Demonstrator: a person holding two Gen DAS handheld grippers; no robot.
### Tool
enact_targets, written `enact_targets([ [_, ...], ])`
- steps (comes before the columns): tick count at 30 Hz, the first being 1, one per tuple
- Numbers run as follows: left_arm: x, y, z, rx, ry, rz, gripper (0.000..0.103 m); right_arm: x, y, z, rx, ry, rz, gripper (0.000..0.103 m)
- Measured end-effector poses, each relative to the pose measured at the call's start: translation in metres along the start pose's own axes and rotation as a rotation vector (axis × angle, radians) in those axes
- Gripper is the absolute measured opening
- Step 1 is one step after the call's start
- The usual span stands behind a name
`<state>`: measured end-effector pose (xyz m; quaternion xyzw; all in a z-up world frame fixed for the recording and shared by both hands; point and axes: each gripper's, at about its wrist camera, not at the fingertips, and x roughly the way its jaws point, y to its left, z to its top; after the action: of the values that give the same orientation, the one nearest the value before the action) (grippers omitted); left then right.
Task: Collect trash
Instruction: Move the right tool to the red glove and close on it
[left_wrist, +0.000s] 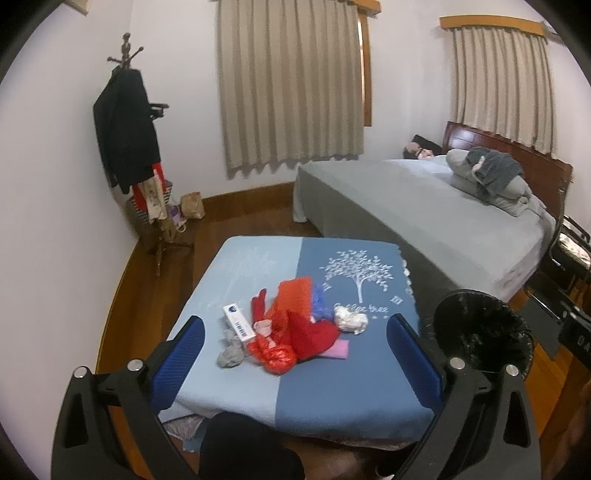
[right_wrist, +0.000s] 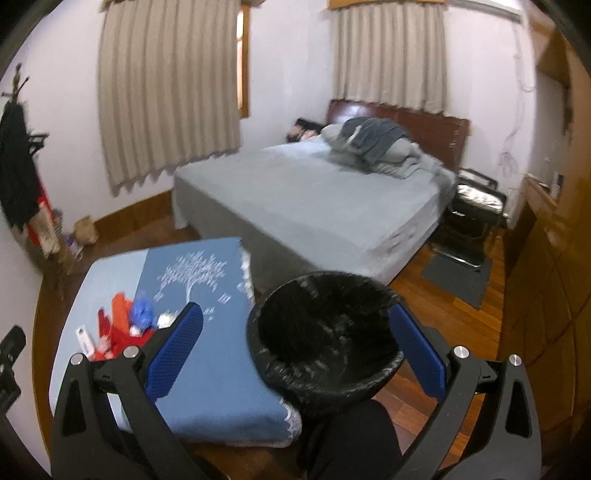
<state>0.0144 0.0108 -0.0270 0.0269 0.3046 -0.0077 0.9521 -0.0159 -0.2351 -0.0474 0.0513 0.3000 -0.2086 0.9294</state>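
Your left gripper (left_wrist: 295, 354) hangs wide open and empty, low in the frame, above the blue cloth-covered table (left_wrist: 351, 387). The heap of red, orange and white trash (left_wrist: 295, 325) lies mid-frame between its fingers. Your right gripper (right_wrist: 295, 347), also spread empty, frames the black-lined round bin (right_wrist: 325, 332) beside the table; the grey bed (right_wrist: 314, 206) stands beyond.

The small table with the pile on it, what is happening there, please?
A person holds a gripper in each hand above a low table covered with a blue cloth. Both the left gripper and the right gripper are open and hold nothing. The trash lies in a pile: red plastic bags, a white box, crumpled white paper. A black-lined bin stands beside the table. Nothing is picked up yet.
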Motion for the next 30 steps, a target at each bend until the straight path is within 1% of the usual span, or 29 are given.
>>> enact_targets([
  [4,0.017,0.021,-0.009,-0.014,0.054,0.035,0.097,0.007,0.011,-0.007,-0.024,0.023,0.032,0.098],
  [9,0.035,0.05,-0.021,-0.042,0.125,0.079,0.097,0.021,0.031,-0.015,-0.065,0.074,0.084,0.098],
  [14,0.061,0.078,-0.034,-0.096,0.218,0.084,0.097,0.033,0.05,-0.019,-0.097,0.101,0.13,0.098],
  [17,0.074,0.089,-0.041,-0.103,0.254,0.098,0.097,0.042,0.063,-0.023,-0.12,0.133,0.163,0.089],
  [18,0.081,0.092,-0.044,-0.108,0.27,0.098,0.097,0.045,0.066,-0.025,-0.127,0.141,0.169,0.083],
  [19,0.086,0.095,-0.045,-0.113,0.286,0.097,0.097,0.052,0.072,-0.027,-0.14,0.166,0.188,0.08],
  [20,0.092,0.098,-0.048,-0.124,0.305,0.096,0.097,0.056,0.076,-0.029,-0.14,0.187,0.205,0.079],
  [22,0.105,0.106,-0.054,-0.143,0.329,0.092,0.097,0.071,0.083,-0.034,-0.128,0.237,0.243,0.074],
  [26,0.124,0.113,-0.06,-0.134,0.36,0.115,0.097,0.095,0.101,-0.044,-0.149,0.292,0.266,0.064],
  [28,0.134,0.116,-0.064,-0.13,0.374,0.117,0.097,0.108,0.112,-0.051,-0.149,0.327,0.297,0.06],
  [30,0.143,0.118,-0.066,-0.113,0.383,0.12,0.097,0.115,0.122,-0.056,-0.154,0.34,0.326,0.057],
])
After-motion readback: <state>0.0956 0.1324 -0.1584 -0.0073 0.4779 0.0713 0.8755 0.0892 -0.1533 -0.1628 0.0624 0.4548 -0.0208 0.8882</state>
